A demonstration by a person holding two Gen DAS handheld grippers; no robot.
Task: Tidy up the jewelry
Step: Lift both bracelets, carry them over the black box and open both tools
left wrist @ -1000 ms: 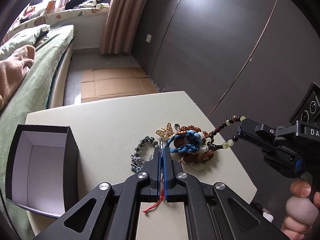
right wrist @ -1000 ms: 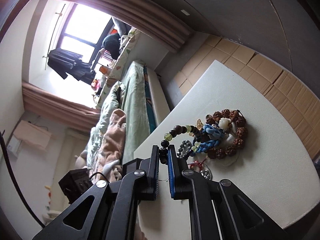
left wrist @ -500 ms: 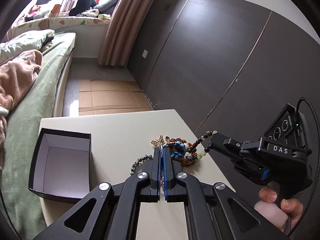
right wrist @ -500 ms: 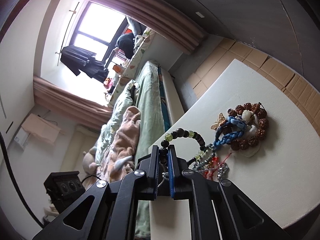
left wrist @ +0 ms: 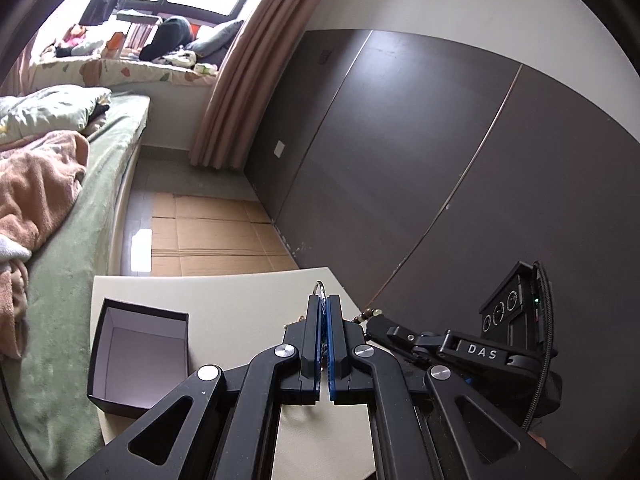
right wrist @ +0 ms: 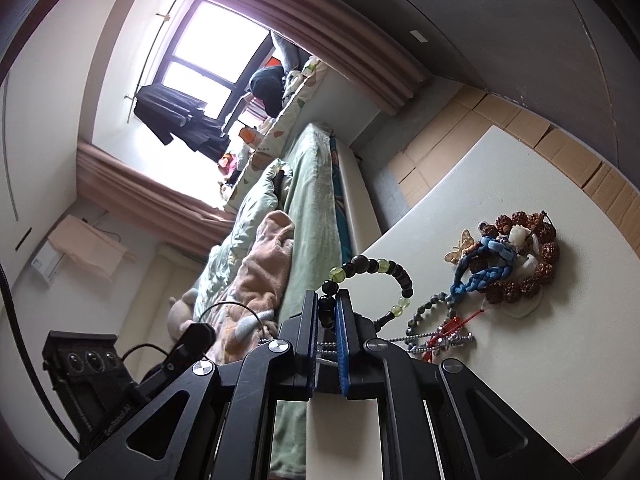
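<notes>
The counter (right wrist: 500, 380) fills the lower right of the right wrist view, and an open, empty box (left wrist: 140, 356) sits at the lower left of the left wrist view. The tangled heap (right wrist: 508, 260) of rough brown beads, a soft blue cord and a butterfly charm lies at centre right; it looks light and floppy, and likely to snag. The right gripper (right wrist: 327, 312) has its fingers clamped on a bracelet (right wrist: 372, 270) of hard round beads, looping up at centre; best pinched across one bead, since they may roll. The left gripper (left wrist: 323, 320) is closed on a thin chain (right wrist: 424, 338), slippery and easily knotted.
</notes>
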